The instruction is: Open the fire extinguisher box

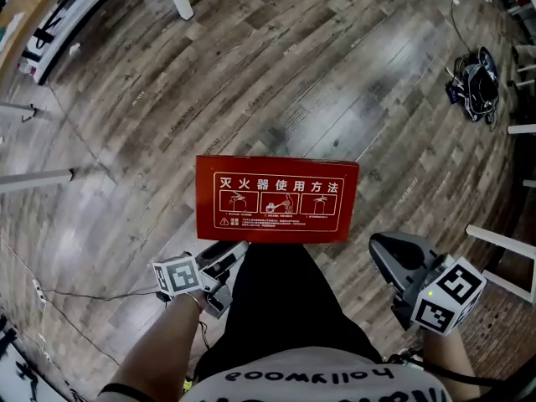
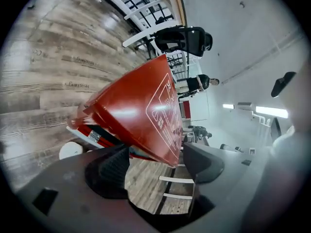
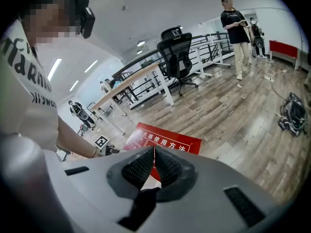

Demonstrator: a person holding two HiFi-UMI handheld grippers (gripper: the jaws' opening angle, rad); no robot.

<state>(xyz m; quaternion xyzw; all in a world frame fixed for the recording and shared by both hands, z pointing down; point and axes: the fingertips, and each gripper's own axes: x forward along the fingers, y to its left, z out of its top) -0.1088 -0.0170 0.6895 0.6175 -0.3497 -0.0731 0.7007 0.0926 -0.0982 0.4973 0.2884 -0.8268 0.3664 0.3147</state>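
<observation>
Tongs close in on a red fire extinguisher box (image 1: 276, 199) lying flat on the wood floor (image 1: 335, 74) just in front of my legs, its printed lid facing up. My left tongs (image 2: 158, 165) stand with jaws wide apart and nothing pinched, pointed at the near left corner of the box, where the lid's lower edge hangs just ahead of the pads. My right tongs (image 3: 153, 166) have their jaws pressed together on nothing and hover off the near right corner, clear of the box.

The box looks like painted sheet metal: stiff, smooth and likely slippery under rubber pads. I judge the lid to be light and hinged along one long side. The whole box may skate on the floor if I pull sideways. A small metal fitting (image 2: 93, 136) shows under the lid at the left corner; whether it is a latch or a hinge I cannot tell. The best hold, to my eye, is the thin front lip of the lid near that corner, lifted straight up
</observation>
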